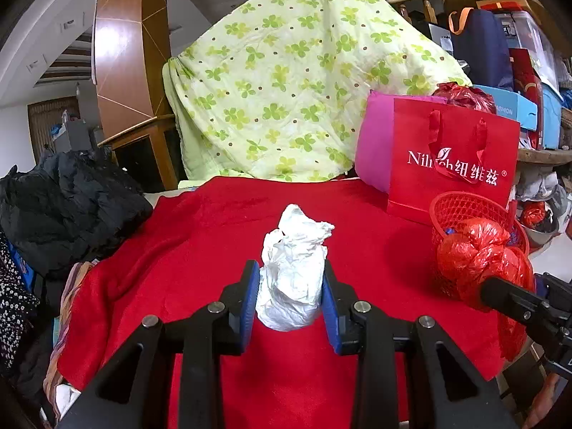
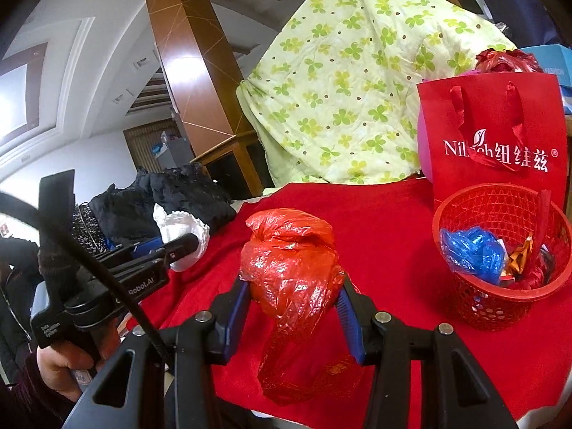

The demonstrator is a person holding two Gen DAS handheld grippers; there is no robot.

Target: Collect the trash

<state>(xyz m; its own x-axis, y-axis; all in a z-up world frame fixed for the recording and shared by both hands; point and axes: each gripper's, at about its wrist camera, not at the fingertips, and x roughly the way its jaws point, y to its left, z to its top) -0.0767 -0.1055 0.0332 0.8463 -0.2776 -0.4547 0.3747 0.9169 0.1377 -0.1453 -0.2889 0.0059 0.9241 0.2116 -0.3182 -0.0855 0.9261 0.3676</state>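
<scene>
While both wads are held clear of the red cloth (image 1: 200,250), neither has reached the basket (image 2: 500,307). The white wad (image 1: 293,275) is pinched between the blue pads of the left gripper (image 1: 291,300), its long axis running away from the camera and upward, twisted tip pointing toward the quilt (image 1: 286,82). The red bag (image 2: 289,261) is clamped in the right gripper (image 2: 293,307); its knotted top points up and away, and a loose tail hangs below the jaws. That tail is the likely trouble: it could snag the basket's rim or drag on the cloth, and thin slippery film may slide out of the pads. The basket looks light and stands just beside the cloth's right edge, in front of the gift bag (image 2: 497,132), so a nudge might tip it. It already holds a blue bag (image 2: 472,254) and wrappers, leaving less room.
</scene>
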